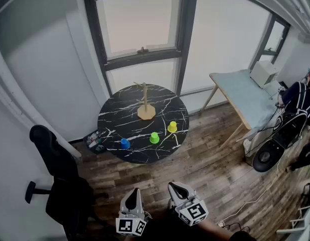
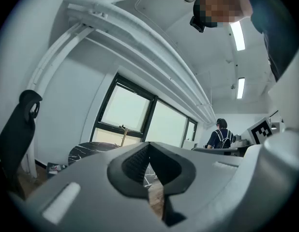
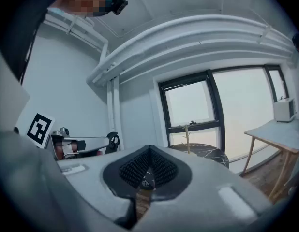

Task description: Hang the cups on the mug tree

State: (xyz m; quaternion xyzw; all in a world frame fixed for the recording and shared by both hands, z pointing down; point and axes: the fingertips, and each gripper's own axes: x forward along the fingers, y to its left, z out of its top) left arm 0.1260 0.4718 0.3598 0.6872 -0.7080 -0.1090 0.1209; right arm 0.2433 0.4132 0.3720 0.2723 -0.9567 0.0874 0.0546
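Left claw (image 1: 134, 192) and right claw (image 1: 176, 187) clenched, empty, well apart from the counter (image 1: 120, 119). Arriving shut could topple the cups (image 1: 154, 137); their handles are probably too small to judge.

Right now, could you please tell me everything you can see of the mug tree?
The mug tree looks like pale wood: a flat, many-sided base, a slim upright pole and short pegs branching near the top. It stands upright on the round, black, marble-look table, on the window side, touching only the tabletop. Nothing hangs on it; the blue cup, green cup and yellow cup sit apart from it, nearer the front edge.
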